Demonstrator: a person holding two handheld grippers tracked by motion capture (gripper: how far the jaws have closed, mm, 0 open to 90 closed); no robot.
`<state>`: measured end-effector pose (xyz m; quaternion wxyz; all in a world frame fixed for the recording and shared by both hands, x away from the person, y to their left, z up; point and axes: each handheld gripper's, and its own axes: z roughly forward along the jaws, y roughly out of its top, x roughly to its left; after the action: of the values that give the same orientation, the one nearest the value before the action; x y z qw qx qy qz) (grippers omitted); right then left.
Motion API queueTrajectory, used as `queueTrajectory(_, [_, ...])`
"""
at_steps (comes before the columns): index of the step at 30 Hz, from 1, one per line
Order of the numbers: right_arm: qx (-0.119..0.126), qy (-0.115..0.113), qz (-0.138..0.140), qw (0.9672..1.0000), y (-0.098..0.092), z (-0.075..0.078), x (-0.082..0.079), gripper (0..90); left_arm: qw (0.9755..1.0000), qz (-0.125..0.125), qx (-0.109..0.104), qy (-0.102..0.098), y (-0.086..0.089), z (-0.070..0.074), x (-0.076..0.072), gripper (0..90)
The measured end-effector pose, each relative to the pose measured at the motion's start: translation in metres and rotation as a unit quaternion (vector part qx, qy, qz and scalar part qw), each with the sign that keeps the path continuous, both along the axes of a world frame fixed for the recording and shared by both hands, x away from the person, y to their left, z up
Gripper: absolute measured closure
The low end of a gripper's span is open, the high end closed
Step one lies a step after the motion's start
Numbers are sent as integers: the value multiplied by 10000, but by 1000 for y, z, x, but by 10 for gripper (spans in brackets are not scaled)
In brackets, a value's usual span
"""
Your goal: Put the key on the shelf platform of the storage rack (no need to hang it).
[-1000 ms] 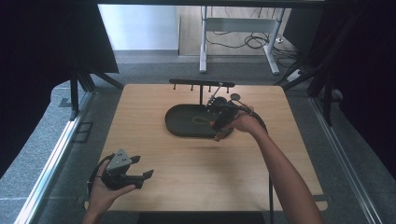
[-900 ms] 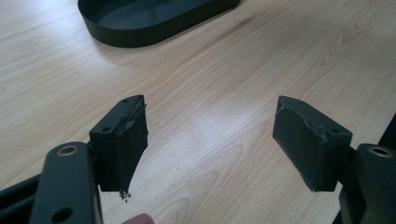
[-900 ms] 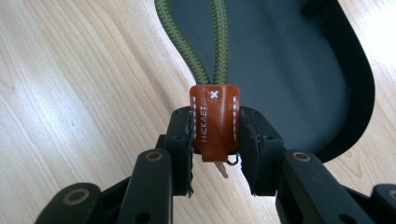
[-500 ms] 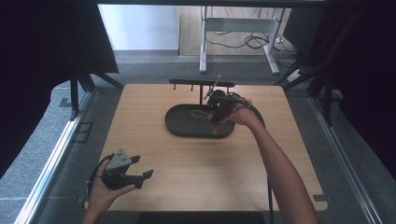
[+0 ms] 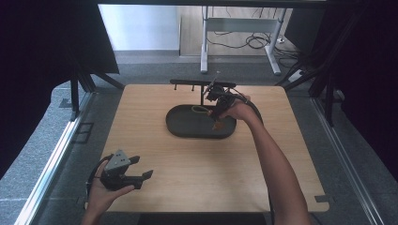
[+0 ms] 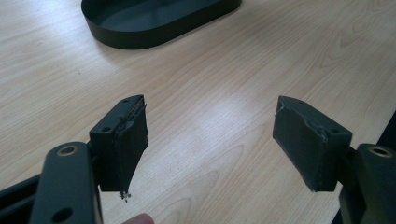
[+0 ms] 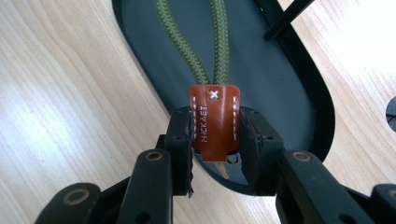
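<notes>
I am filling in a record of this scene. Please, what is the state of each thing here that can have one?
Right tongs: shut on the leather tag, over the tray.
Left tongs: open, nothing between them.
Leather tag: gripped, a key tip below it.
Green cord: looped, running from the tag over the tray.
Tray: flat on the table.
Rack: upright behind the tray.

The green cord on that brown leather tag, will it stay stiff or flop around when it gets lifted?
Probably floppy: the green cord looks like braided rope, lying in a loop in the tray. The leather tag seems firmer, clamped flat by the right gripper.
</notes>
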<state>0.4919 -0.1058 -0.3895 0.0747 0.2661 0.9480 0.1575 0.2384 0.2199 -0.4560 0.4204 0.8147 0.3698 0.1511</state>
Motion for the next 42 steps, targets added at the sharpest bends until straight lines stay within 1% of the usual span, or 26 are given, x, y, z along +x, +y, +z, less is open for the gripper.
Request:
queueTrajectory(6, [0,2,-42,10000,0,-6,6,666,10000,29,7,-3,2,0,0,267])
queueTrajectory(9, [-3,17,-106,9999,3,-9,9,666,10000,25,16,3,1,0,0,266])
queueTrajectory(10, [-2,-5,-59,10000,2,-10,10,667,10000,23,14,7,1,0,0,267])
queueTrajectory(12, [2,3,-106,9999,3,-11,11,666,10000,21,13,6,1,0,0,266])
queueTrajectory(13, [9,-25,-62,10000,3,-12,12,667,10000,18,15,2,1,0,0,267])
queueTrajectory(16, [32,-45,-60,10000,2,-16,13,667,10000,26,19,0,2,0,0,267])
queueTrajectory(18, [16,-33,-115,9999,3,-16,13,666,10000,26,18,-1,2,0,0,266])
queueTrajectory(19, [28,-67,-82,9999,3,-19,14,666,10000,20,15,1,1,0,0,267])
queueTrajectory(21, [38,-48,-115,9999,3,-21,14,666,10000,18,17,2,1,0,0,267])
queueTrajectory(24, [71,-84,-59,9999,4,-27,15,666,10000,24,25,6,1,-1,1,267])
queueTrajectory(28, [56,-85,-60,9999,6,-30,14,665,10000,17,29,11,1,-1,1,266])
queueTrajectory(31, [72,-126,4,9999,7,-33,15,665,10000,11,36,12,0,-1,1,266])
queueTrajectory(34, [60,-99,-30,9999,9,-36,14,665,10000,19,29,-10,1,0,0,266])
queueTrajectory(35, [81,-115,17,9999,9,-37,15,665,10000,17,26,-13,1,1,0,266])
queueTrajectory(39, [58,-86,-22,9999,11,-40,14,664,10000,21,33,-10,1,0,0,266])
queueTrajectory(42, [47,-91,1,9999,12,-41,14,664,10000,12,36,-1,1,0,0,267])
